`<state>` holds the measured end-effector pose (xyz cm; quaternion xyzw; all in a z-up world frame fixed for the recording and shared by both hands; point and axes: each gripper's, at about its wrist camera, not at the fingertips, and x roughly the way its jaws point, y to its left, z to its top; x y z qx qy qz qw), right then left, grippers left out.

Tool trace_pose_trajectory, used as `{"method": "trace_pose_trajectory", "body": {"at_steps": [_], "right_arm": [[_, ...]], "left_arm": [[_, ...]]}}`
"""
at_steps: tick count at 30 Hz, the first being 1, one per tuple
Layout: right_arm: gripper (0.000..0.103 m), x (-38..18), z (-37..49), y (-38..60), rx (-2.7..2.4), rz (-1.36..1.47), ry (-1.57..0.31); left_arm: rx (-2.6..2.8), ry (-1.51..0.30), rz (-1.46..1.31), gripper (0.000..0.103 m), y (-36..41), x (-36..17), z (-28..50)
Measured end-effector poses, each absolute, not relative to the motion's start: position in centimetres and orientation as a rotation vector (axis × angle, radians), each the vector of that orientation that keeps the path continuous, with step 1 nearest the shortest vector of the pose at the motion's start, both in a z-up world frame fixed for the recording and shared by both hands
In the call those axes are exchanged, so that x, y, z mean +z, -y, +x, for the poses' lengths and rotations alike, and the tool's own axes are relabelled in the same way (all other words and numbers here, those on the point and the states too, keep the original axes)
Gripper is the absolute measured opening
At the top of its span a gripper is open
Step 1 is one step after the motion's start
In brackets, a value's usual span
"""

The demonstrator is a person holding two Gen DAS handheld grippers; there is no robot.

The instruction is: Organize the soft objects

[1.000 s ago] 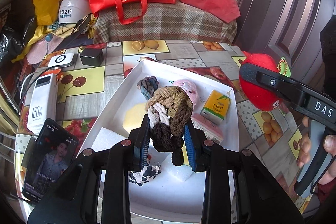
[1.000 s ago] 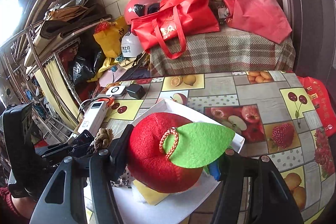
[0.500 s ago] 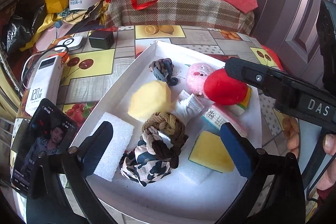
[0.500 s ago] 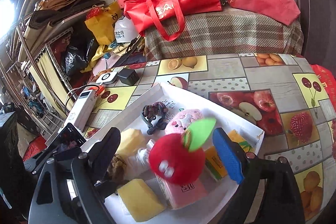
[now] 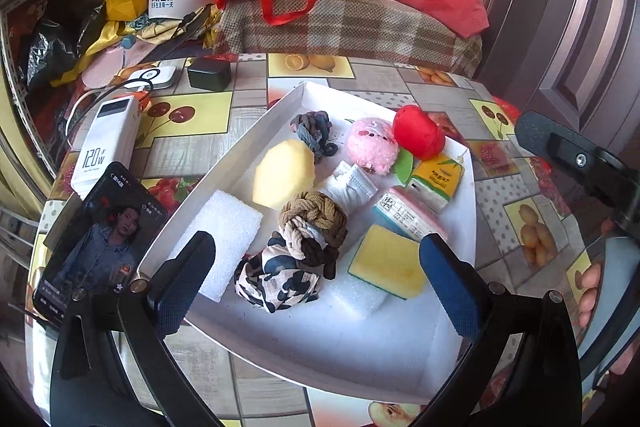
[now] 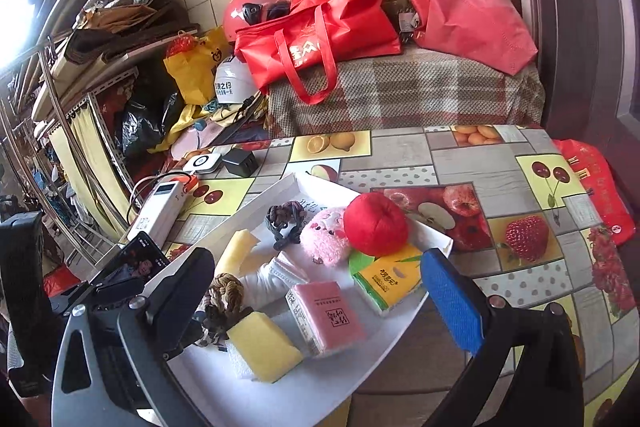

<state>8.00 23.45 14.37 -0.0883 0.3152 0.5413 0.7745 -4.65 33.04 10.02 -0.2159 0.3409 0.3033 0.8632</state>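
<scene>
- Both grippers hang over the shallow white rectangular tray (image 5: 280, 107), and neither has anything between its pads.
- The left gripper (image 5: 316, 271) has just sprung its jaws wide; they stand spread above the tray's near edge, holding nothing.
- Just ahead of it, inside the tray, the braided brown-and-cream fabric scrunchie (image 5: 312, 219) lies on top of a black-and-white patterned cloth scrunchie (image 5: 276, 279).
- The right gripper (image 6: 320, 287) is fully parted too, having just let go, blue pad out over the tray's right rim.
- The red plush apple with a green felt leaf (image 6: 376, 227) sits at the tray's far right corner, touching the fluffy pink plush toy (image 6: 326, 237) and resting against the yellow-and-green tissue pack (image 6: 386, 281).
- Also in the tray: a yellow sponge (image 5: 388, 261) near the front, a white foam block (image 5: 224, 235) at the left side.
- Left of the tray, a smartphone with a lit screen (image 5: 100, 239).
</scene>
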Motion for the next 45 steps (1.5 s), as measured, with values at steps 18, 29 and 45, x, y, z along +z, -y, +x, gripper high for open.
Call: {"method": "trace_pose_trajectory", "body": {"at_steps": [18, 29, 45], "right_arm": [[0.103, 30.9, 3.2, -6.2, 0.858, 0.048, -0.17], [0.103, 31.7, 1.7, 1.2, 0.828, 0.13, -0.182], [0.103, 29.3, 0.5, 3.9, 0.796, 0.114, -0.259]], "left_arm": [[0.723, -0.467, -0.154, 0.103, -23.5, 26.2, -11.1], [0.872, -0.542, -0.266, 0.103, -19.8, 26.1, -14.1], [0.857, -0.693, -0.176, 0.103, -14.8, 22.2, -11.3]]}}
